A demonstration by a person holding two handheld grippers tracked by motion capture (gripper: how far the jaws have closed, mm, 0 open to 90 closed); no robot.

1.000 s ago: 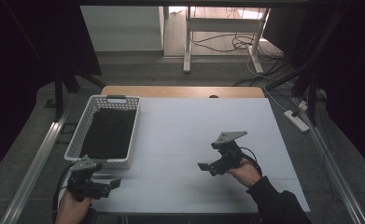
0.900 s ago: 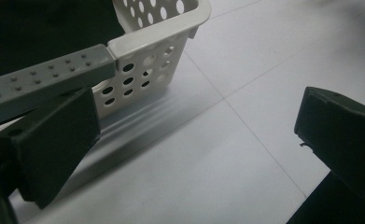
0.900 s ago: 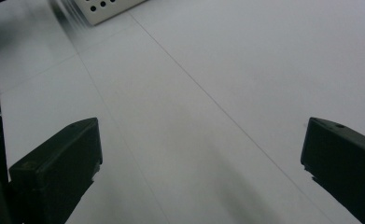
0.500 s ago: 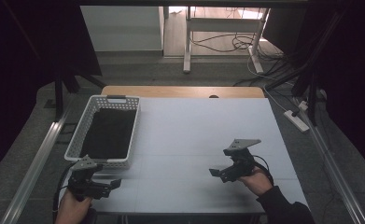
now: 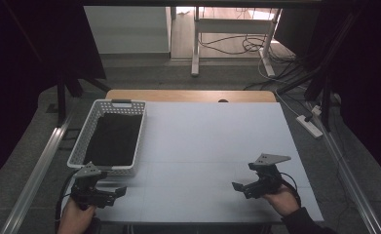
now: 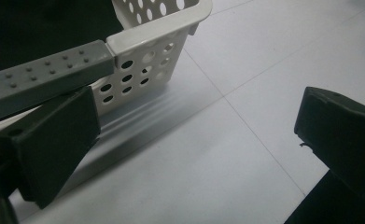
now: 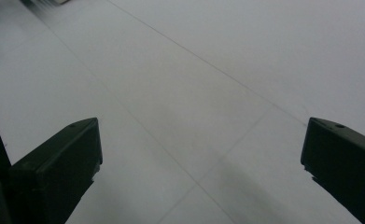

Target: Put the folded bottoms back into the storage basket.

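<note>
A white perforated basket (image 5: 81, 145) with a dark lining stands at the left of the white table (image 5: 198, 146); its near corner (image 6: 152, 42) appears close ahead in the left gripper view. My left gripper (image 5: 119, 191) rests low at the front left corner, just below the basket, jaws wide apart and empty (image 6: 199, 135). My right gripper (image 5: 238, 187) sits at the front right, pointing left, also open with bare tabletop between its jaws (image 7: 201, 149).
A wooden strip (image 5: 188, 95) runs along the table's far edge. A power strip (image 5: 311, 126) lies on the floor to the right. Metal rails (image 5: 34, 170) flank the table. Desk legs and cables (image 5: 237, 46) stand beyond.
My right gripper has moved toward the near right edge of the table and lower. The left gripper has stayed put.
</note>
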